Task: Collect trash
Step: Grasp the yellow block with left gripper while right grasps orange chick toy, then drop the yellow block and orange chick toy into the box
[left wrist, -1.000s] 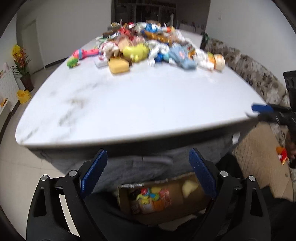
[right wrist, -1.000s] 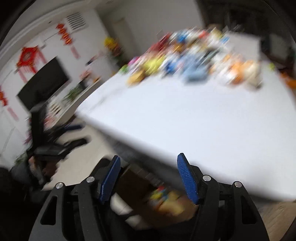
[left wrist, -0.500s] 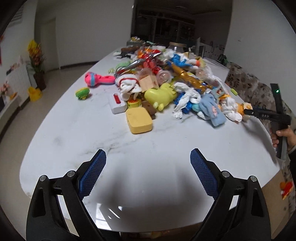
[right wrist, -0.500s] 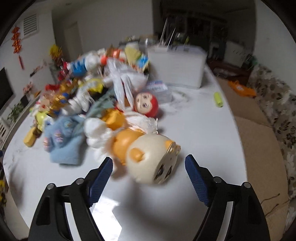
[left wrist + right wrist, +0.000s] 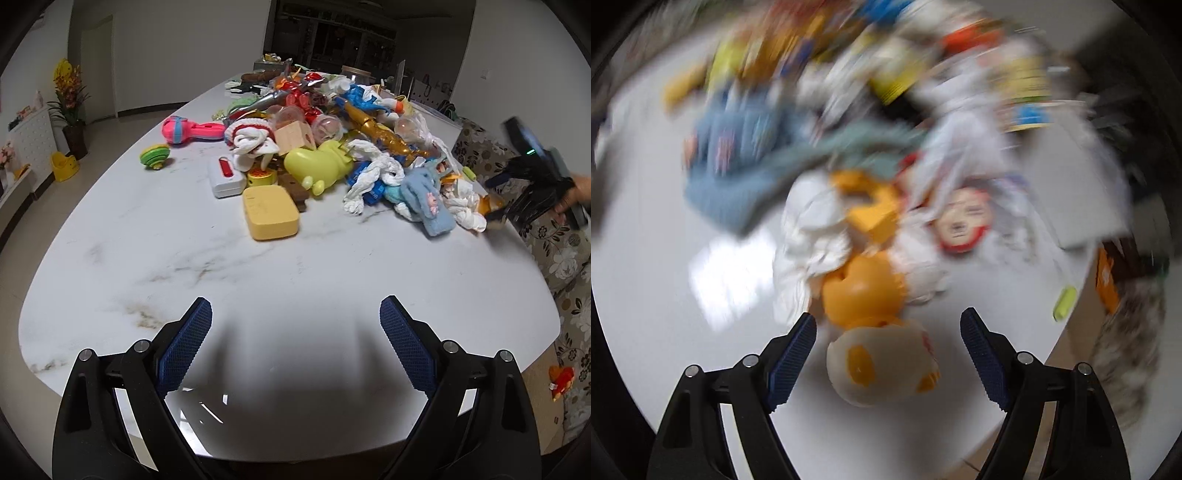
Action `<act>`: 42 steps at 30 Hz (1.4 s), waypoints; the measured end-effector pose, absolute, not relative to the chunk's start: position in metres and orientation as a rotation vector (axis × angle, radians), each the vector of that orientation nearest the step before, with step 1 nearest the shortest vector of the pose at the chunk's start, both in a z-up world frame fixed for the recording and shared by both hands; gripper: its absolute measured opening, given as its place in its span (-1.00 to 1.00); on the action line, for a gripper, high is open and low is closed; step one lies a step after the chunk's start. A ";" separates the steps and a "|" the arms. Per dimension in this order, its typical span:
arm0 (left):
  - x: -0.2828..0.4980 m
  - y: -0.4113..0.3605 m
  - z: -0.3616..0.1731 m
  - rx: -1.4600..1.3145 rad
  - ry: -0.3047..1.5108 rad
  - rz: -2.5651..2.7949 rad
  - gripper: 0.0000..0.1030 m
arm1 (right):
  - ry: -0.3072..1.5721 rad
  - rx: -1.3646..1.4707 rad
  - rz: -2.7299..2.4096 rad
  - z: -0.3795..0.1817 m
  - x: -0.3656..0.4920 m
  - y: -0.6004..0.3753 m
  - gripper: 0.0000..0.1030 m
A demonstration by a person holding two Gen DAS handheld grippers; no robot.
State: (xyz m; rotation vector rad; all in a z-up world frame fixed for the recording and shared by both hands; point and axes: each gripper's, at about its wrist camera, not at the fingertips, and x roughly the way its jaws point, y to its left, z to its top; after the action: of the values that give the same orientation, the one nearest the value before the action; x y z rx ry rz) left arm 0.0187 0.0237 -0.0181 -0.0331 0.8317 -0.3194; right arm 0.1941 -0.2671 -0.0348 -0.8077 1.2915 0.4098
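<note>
- Right gripper [image 5: 888,341] is hanging over the desk [image 5: 665,314], jaws spread around the doll [image 5: 882,360], not touching it.
- Doll is lying at the pile's [image 5: 332,147] edge, head toward the camera.
- Left gripper [image 5: 295,343] is hovering with jaws apart, empty.

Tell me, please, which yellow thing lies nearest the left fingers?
The flat yellow box, at the pile's near edge; the rounded yellow toy sits farther back behind it.

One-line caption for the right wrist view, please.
Blurred view: right gripper, jaws open, over a cream-and-orange toy figure at the near edge of a toy pile on the white table.
</note>
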 end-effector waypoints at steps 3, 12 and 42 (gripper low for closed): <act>0.022 0.022 -0.018 -0.046 0.833 -0.323 0.75 | 1.514 -0.865 0.406 -0.063 0.212 -0.259 0.65; 0.029 0.027 -0.016 -0.082 0.828 -0.342 0.75 | 1.502 -0.517 0.441 -0.047 0.185 -0.265 0.14; 0.015 -0.001 0.006 0.045 0.801 -0.255 -0.06 | 0.760 0.412 0.566 -0.034 -0.025 -0.226 0.14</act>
State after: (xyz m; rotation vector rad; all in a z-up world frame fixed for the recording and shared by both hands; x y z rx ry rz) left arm 0.0151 -0.0013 0.0061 0.0451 0.8008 -0.2548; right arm -0.0247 -0.2260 -0.0343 0.4116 0.7599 0.5656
